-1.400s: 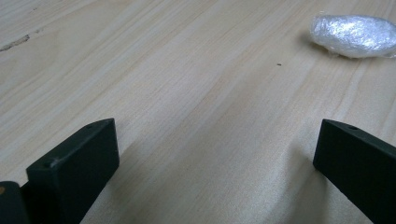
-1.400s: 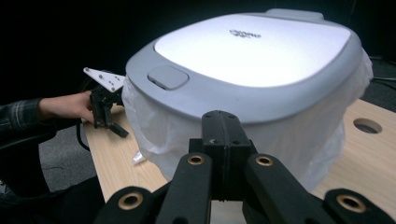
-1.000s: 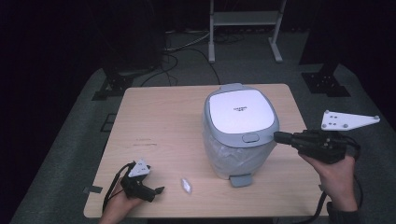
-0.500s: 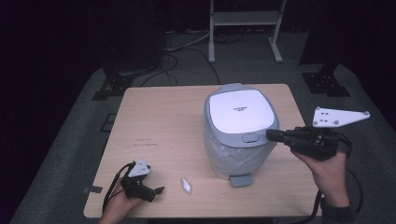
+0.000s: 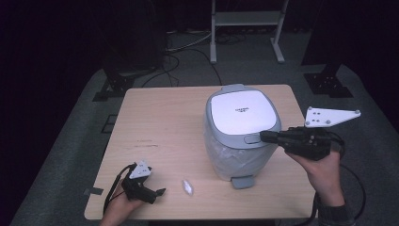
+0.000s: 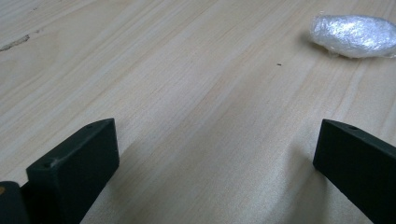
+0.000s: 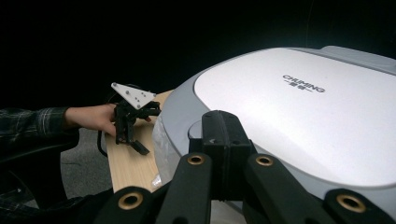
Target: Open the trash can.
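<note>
A grey pedal bin with a white lid stands right of centre on the wooden table. My right gripper is shut and held level, its tip at the lid's front rim beside the release button; whether it touches I cannot tell. In the right gripper view the closed jaws point over the lid. My left gripper rests open near the table's front left edge with nothing between its jaws. A small wad of clear plastic lies just to its right.
The bin's foot pedal faces the front edge. A metal rack stands on the floor behind the table, with black stand bases on either side. A cable trails from the right gripper.
My right gripper has moved left toward the bin's front rim, still shut. The left gripper and the plastic wad have stayed where they were.
</note>
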Action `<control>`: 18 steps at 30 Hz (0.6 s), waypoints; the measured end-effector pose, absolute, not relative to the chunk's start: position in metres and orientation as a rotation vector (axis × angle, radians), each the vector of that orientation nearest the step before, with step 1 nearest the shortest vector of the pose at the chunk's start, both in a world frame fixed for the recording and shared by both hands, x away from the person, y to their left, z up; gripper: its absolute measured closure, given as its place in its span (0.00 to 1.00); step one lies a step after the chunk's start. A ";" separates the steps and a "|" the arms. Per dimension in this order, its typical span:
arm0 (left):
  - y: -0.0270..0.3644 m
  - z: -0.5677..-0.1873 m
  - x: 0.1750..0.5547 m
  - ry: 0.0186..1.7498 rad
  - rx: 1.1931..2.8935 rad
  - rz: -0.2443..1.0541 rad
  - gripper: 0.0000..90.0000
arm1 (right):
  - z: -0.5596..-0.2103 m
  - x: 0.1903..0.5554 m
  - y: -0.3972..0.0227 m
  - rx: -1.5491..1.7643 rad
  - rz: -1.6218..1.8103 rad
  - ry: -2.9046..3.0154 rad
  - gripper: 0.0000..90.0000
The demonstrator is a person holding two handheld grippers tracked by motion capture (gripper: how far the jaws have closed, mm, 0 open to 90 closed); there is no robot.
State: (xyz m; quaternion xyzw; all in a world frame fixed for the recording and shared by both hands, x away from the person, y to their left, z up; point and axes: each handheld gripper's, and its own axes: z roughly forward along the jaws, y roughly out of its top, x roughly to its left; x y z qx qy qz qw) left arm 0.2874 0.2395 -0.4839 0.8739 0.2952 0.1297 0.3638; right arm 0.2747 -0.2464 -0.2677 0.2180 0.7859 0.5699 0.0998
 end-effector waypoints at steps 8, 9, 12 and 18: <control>0.240 -0.484 0.287 0.760 2.249 0.334 0.00 | -0.269 0.277 -0.237 0.630 1.676 2.350 1.00; 0.240 -0.484 0.287 0.760 2.248 0.334 0.00 | -0.269 0.277 -0.236 0.629 1.677 2.352 1.00; 0.240 -0.484 0.287 0.760 2.249 0.334 0.00 | -0.269 0.278 -0.235 0.628 1.673 2.355 1.00; 0.240 -0.484 0.287 0.760 2.249 0.334 0.00 | -0.271 0.279 -0.232 0.630 1.655 2.371 1.00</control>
